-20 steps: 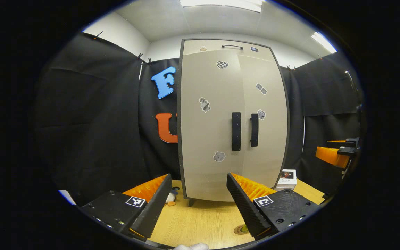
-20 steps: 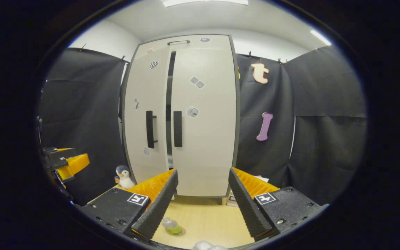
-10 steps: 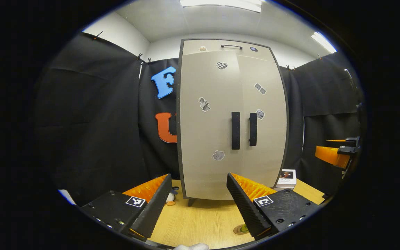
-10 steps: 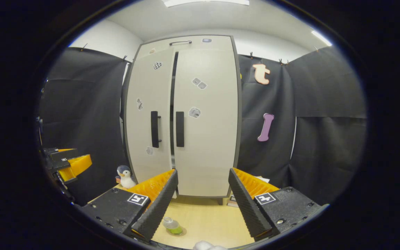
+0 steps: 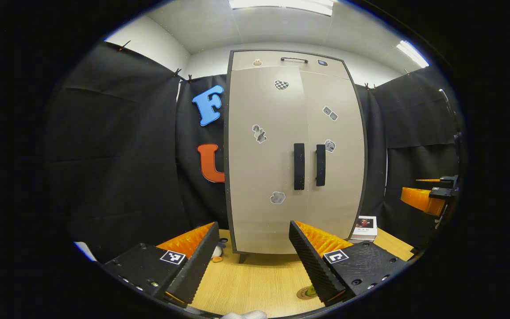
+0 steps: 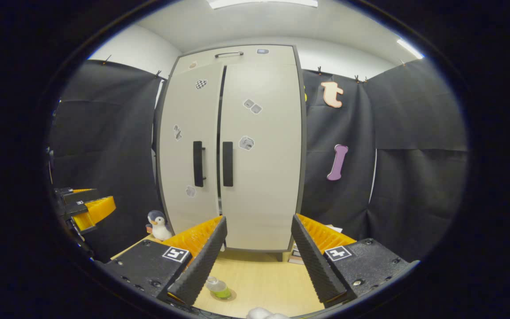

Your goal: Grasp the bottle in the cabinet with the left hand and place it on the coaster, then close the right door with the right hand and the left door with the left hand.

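The tall beige cabinet (image 5: pixel 290 155) (image 6: pixel 237 146) stands at the back of the wooden table, both doors nearly flush; a thin dark slit remains beside the left door (image 6: pixel 188 146) in the right gripper view. The small bottle (image 6: pixel 218 287) with green liquid stands on the round coaster (image 6: pixel 224 295), also glimpsed as the coaster (image 5: pixel 304 292) beside my left finger. My left gripper (image 5: pixel 253 261) is open and empty, well back from the doors. My right gripper (image 6: pixel 257 261) is open and empty too.
A toy penguin (image 6: pixel 158 225) stands left of the cabinet. A book (image 5: pixel 364 227) lies to the cabinet's right. Black cloth walls close in both sides. Each gripper shows at the other view's edge: right gripper (image 5: pixel 427 197), left gripper (image 6: pixel 84 208).
The left door swung shut: the dark gap between the doors narrowed to a thin slit. Both grippers stayed open and barely shifted.
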`<action>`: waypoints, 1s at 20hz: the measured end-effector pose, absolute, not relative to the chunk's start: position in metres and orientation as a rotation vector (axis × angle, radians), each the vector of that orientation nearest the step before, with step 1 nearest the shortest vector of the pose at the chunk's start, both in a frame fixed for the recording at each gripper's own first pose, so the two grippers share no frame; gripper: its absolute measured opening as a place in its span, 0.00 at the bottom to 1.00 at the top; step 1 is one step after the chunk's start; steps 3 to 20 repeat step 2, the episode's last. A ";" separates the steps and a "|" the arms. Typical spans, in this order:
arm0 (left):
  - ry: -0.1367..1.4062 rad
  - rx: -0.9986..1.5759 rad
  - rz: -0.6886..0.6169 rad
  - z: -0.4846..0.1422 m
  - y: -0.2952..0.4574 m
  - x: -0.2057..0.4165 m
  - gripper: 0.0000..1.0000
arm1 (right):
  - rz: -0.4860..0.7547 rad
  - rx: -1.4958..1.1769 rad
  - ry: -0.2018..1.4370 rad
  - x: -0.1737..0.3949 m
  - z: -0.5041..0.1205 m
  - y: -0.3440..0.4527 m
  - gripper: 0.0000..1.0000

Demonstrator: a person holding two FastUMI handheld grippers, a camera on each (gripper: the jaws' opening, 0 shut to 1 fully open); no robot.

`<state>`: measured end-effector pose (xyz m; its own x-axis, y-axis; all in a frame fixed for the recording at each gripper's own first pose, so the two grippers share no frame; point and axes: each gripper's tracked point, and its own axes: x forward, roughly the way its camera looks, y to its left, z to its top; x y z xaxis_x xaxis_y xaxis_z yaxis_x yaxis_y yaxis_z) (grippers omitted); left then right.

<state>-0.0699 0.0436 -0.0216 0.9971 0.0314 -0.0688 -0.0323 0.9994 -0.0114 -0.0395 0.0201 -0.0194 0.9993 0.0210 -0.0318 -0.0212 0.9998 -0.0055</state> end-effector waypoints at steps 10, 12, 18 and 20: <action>0.071 -0.013 0.032 -0.022 0.043 -0.070 0.97 | 0.020 -0.008 0.031 -0.040 -0.019 0.018 0.96; 0.071 -0.013 0.032 -0.022 0.043 -0.070 0.97 | 0.020 -0.008 0.031 -0.040 -0.019 0.018 0.96; 0.071 -0.013 0.032 -0.022 0.043 -0.070 0.97 | 0.020 -0.008 0.031 -0.040 -0.019 0.018 0.96; 0.071 -0.013 0.032 -0.022 0.043 -0.070 0.97 | 0.020 -0.008 0.031 -0.040 -0.019 0.018 0.96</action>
